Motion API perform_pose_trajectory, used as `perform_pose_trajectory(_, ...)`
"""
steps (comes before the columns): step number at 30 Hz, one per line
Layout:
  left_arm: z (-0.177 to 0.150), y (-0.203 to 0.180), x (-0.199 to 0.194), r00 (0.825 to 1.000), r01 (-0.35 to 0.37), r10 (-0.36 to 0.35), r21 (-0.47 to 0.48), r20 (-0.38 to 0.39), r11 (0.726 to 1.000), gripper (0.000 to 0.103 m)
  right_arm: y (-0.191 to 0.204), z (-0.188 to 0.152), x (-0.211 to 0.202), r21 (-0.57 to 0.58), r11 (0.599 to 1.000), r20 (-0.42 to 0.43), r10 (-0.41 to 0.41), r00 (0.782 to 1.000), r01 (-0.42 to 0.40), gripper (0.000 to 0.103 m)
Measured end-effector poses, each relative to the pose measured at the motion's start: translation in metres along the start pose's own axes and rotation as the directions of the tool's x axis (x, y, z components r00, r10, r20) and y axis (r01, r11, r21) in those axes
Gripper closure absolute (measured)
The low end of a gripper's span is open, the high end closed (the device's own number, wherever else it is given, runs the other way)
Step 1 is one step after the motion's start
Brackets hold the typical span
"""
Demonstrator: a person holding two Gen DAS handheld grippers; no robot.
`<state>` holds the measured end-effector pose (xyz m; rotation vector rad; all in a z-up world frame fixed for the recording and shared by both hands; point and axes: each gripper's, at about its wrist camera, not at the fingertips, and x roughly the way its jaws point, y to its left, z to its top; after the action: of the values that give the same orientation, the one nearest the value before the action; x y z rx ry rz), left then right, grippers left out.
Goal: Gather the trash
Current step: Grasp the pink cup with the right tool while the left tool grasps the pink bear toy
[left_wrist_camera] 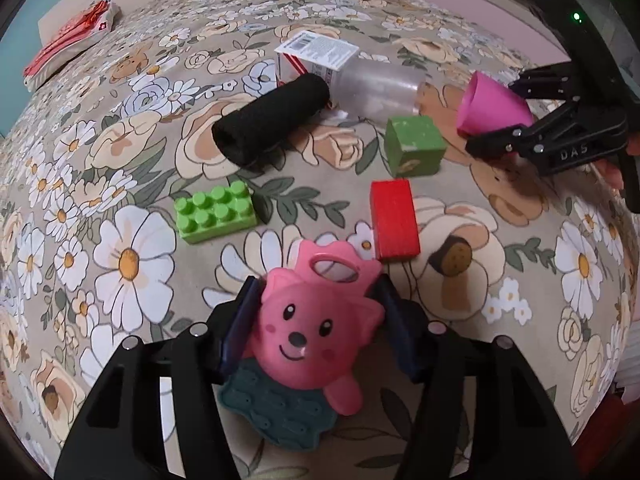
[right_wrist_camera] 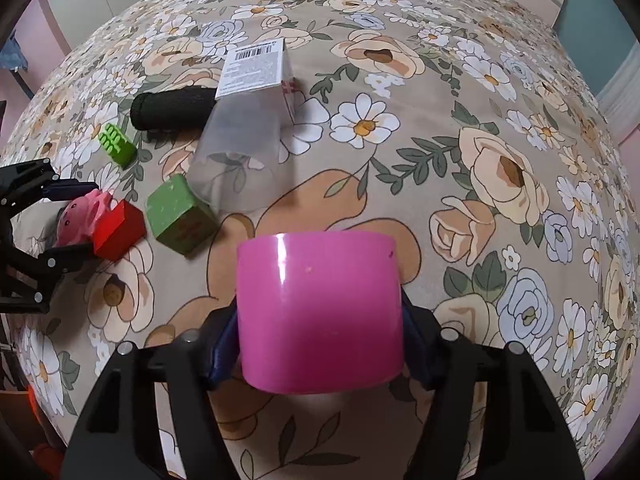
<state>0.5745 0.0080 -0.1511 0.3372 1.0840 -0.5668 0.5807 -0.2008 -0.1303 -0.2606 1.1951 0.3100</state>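
My left gripper (left_wrist_camera: 316,320) is shut on a pink hedgehog toy (left_wrist_camera: 316,320) with a teal base, low over the floral bedspread (left_wrist_camera: 132,184). My right gripper (right_wrist_camera: 320,340) is shut on a magenta plastic cup (right_wrist_camera: 320,312); the cup also shows in the left wrist view (left_wrist_camera: 494,106) at the right. On the bed lie a clear plastic cup (left_wrist_camera: 380,90), a white carton (left_wrist_camera: 316,56), a black rolled sock (left_wrist_camera: 272,118), a green cube (left_wrist_camera: 414,146), a red block (left_wrist_camera: 394,220) and a green studded brick (left_wrist_camera: 216,212).
A red and white packet (left_wrist_camera: 72,44) lies at the far left edge of the bed. A white headboard and teal wall stand behind it. In the right wrist view the left gripper (right_wrist_camera: 60,224) holds the pink toy next to the red block (right_wrist_camera: 118,230).
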Motion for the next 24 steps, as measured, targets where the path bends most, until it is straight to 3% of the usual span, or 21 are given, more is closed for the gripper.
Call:
perform_pose_trajectory(8, -0.020, -0.005, -0.012, 0.999, -0.051, 0.051, -0.069, -0.002, 0.996, 0.044, 0.002, -0.011, -0.005, 0.036, 0.999, 0.030, -0.001, 1.000, 0.000, 0.035)
perform_pose_trajectory(14, -0.025, 0.002, -0.028, 0.997, -0.070, 0.071, -0.182, -0.004, 0.981, 0.044, 0.002, -0.018, -0.019, 0.074, 0.997, 0.061, 0.008, 0.998, -0.012, 0.035)
perform_pose_trajectory(24, -0.022, -0.001, -0.074, 0.993, -0.085, 0.104, -0.243, 0.064, 0.966, 0.045, 0.007, -0.027, -0.061, 0.090, 0.996, 0.123, 0.000, 0.992, -0.011, 0.035)
